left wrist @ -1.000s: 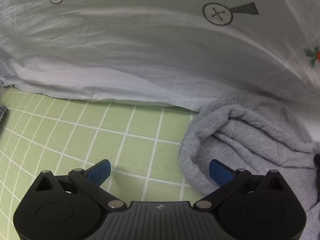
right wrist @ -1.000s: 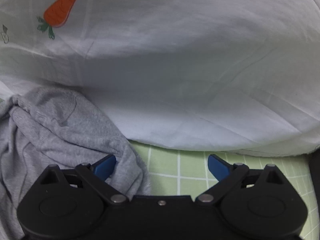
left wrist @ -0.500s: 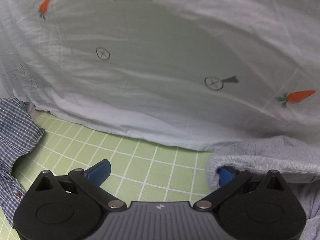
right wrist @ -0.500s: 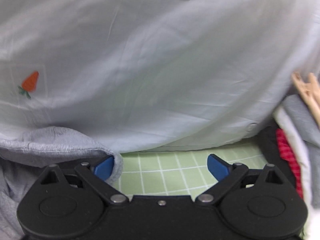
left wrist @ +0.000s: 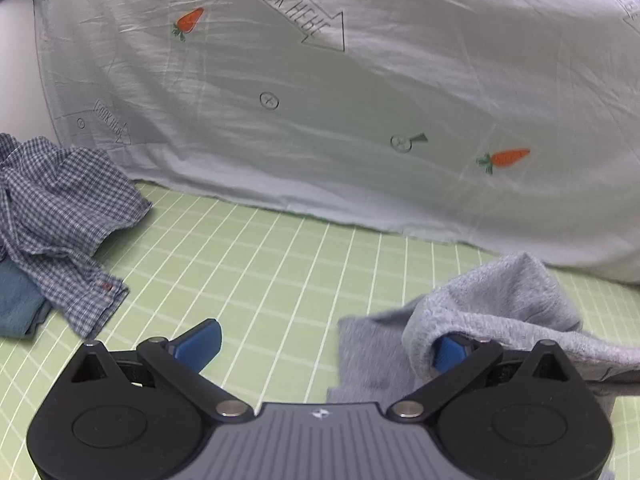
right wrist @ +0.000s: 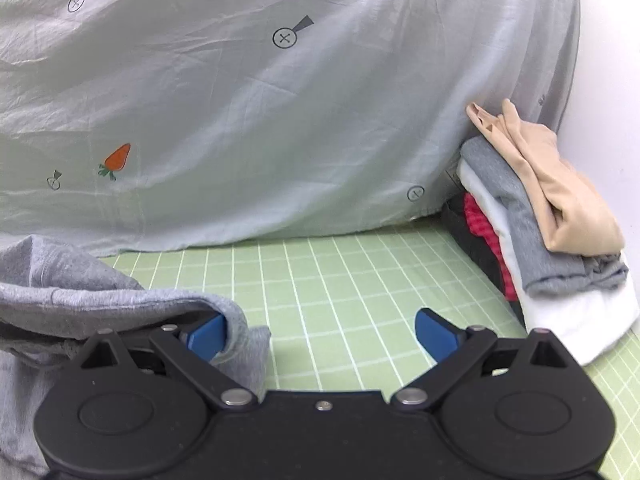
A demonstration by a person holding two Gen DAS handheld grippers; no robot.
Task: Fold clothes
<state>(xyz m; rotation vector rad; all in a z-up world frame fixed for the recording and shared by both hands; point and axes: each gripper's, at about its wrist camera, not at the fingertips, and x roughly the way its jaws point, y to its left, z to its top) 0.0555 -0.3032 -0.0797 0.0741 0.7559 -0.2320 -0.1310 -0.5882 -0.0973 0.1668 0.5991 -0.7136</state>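
A grey knit garment point(left wrist: 500, 312) lies bunched on the green grid mat point(left wrist: 280, 264). In the left wrist view it sits at the lower right and drapes over the right blue fingertip. My left gripper point(left wrist: 324, 346) is open, its jaws wide apart. In the right wrist view the same grey garment point(right wrist: 80, 296) is at the lower left and drapes over the left blue fingertip. My right gripper point(right wrist: 320, 332) is open, with bare mat between the fingers.
A pale sheet printed with carrots point(left wrist: 360, 100) hangs behind the mat in both views. A blue checked shirt point(left wrist: 60, 216) lies on blue jeans point(left wrist: 16, 304) at the left. A stack of folded clothes point(right wrist: 540, 216) stands at the right.
Both grippers have pulled back and up from the sheet, so more mat shows. The grey garment's edge now lies over each gripper's inner fingertip. The side piles have come into view.
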